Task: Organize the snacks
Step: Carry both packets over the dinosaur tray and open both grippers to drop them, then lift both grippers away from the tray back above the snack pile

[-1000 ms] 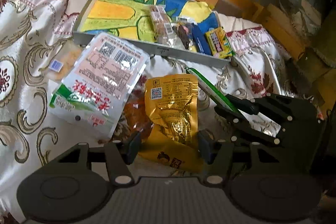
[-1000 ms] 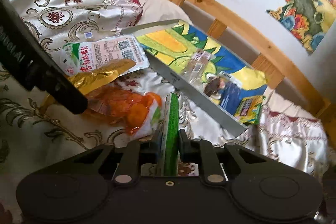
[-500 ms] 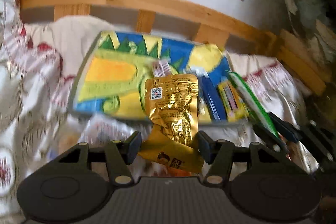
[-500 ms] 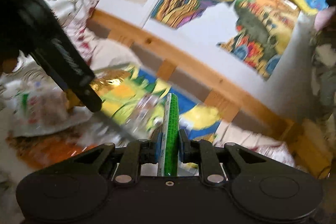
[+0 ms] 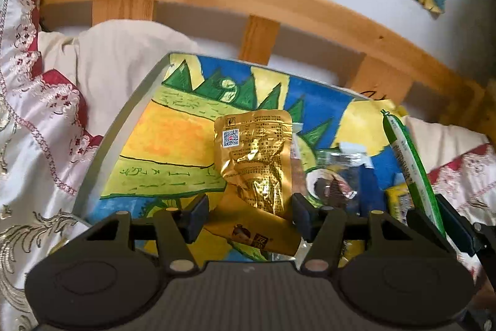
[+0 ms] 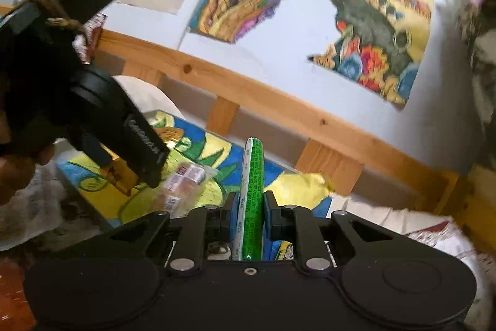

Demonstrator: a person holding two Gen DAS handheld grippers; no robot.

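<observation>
The left gripper (image 5: 248, 214) grasps a gold snack pouch (image 5: 255, 166) above the painted tray (image 5: 130, 117); the right gripper (image 6: 248, 221) clamps a green sausage stick (image 6: 251, 200). Several small snacks (image 5: 336, 176) already lie at the tray's right; both held items are not yet placed.

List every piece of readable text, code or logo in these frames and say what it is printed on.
No wording reads clearly.
Gold pouch in the left gripper: QR code, fine print and characters too small to read.
Green stick pack in the right gripper: print too blurred.
Left gripper's side: white lettering, blurred.
Clear-wrapped snack label: unreadable.
</observation>
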